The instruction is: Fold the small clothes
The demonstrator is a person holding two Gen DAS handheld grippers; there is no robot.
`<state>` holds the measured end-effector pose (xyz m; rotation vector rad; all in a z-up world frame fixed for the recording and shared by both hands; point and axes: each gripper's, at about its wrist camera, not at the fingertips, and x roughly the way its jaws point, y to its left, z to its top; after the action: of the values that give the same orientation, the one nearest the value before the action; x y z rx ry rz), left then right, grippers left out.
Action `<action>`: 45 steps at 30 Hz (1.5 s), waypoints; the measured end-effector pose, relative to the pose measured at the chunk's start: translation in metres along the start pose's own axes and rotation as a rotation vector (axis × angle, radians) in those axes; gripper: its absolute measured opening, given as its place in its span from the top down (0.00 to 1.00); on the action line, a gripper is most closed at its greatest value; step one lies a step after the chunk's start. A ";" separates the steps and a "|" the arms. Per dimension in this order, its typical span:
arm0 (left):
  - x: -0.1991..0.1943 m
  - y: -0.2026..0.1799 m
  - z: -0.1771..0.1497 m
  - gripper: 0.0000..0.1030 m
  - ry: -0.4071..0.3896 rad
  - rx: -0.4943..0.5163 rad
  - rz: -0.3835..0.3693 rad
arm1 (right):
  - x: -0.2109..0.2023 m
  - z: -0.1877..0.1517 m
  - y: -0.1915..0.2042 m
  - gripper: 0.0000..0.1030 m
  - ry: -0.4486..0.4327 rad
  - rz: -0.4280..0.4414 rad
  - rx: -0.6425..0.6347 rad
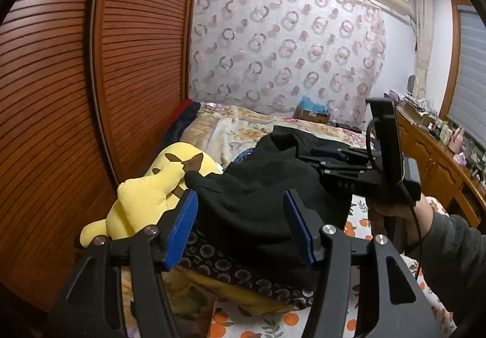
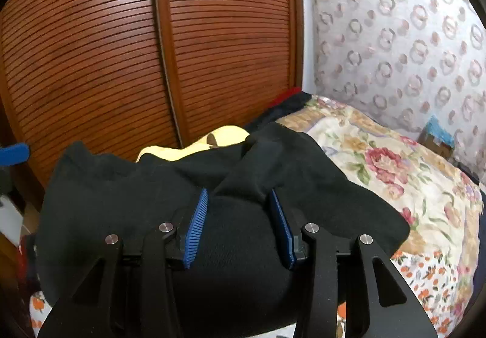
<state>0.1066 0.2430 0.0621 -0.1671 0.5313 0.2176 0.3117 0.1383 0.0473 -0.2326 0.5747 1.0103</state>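
A black garment (image 1: 261,195) lies bunched on the bed over a patterned folded cloth. My left gripper (image 1: 240,201) is open, its blue pads on either side of the garment's near edge, not closed on it. In the right wrist view the black garment (image 2: 152,195) spreads wide and a fold of it rises between the blue pads of my right gripper (image 2: 238,198). The jaws stand partly apart with cloth between and over them. The right gripper also shows in the left wrist view (image 1: 331,157), reaching into the garment's far side.
A yellow plush toy (image 1: 152,195) lies left of the garment against the brown slatted wardrobe doors (image 1: 91,94). A floral quilt (image 2: 395,174) covers the bed behind. A cardboard box (image 1: 313,113) sits at the far end. A wooden dresser (image 1: 437,155) stands at right.
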 end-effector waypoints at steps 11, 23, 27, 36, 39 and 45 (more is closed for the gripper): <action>-0.019 -0.035 -0.009 0.44 -0.020 0.071 -0.025 | -0.102 -0.016 0.007 0.54 -0.081 -0.101 0.064; -0.030 -0.096 -0.036 0.43 -0.029 0.138 -0.110 | -0.215 -0.093 0.008 0.32 -0.117 -0.231 0.124; -0.033 -0.113 -0.046 0.43 -0.024 0.149 -0.139 | -0.243 -0.119 0.008 0.24 -0.128 -0.285 0.172; -0.047 -0.144 -0.060 0.43 -0.013 0.179 -0.179 | -0.298 -0.169 0.005 0.22 -0.167 -0.400 0.259; -0.057 -0.152 -0.062 0.43 -0.025 0.189 -0.188 | -0.316 -0.181 0.006 0.21 -0.178 -0.439 0.287; -0.081 -0.167 -0.056 0.43 -0.057 0.207 -0.210 | -0.353 -0.189 0.012 0.21 -0.219 -0.506 0.313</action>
<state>0.0534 0.0569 0.0732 -0.0147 0.4720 -0.0380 0.0954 -0.1965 0.0864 0.0149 0.4350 0.4396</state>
